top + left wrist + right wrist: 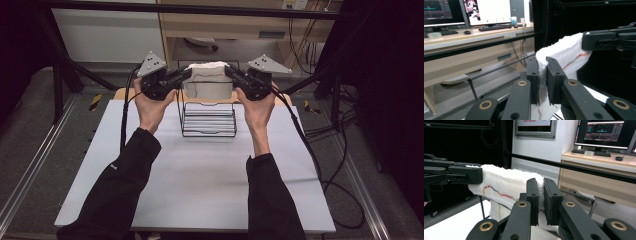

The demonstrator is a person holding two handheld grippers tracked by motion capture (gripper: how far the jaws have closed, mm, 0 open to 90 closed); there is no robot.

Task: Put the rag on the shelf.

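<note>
High view: white towel (207,80) stretched above wire rack (209,120) near table (200,175) far edge; left gripper (184,75) and right gripper (231,71) each clamped on a top corner; uneven lowering likely to snag cloth on wires.

Towel (207,80) hangs between both tongs, above the wire rack (209,120) on the table (200,175)

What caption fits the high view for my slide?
Left hand-held gripper and right hand-held gripper hold a white towel stretched above a black wire rack.
</note>
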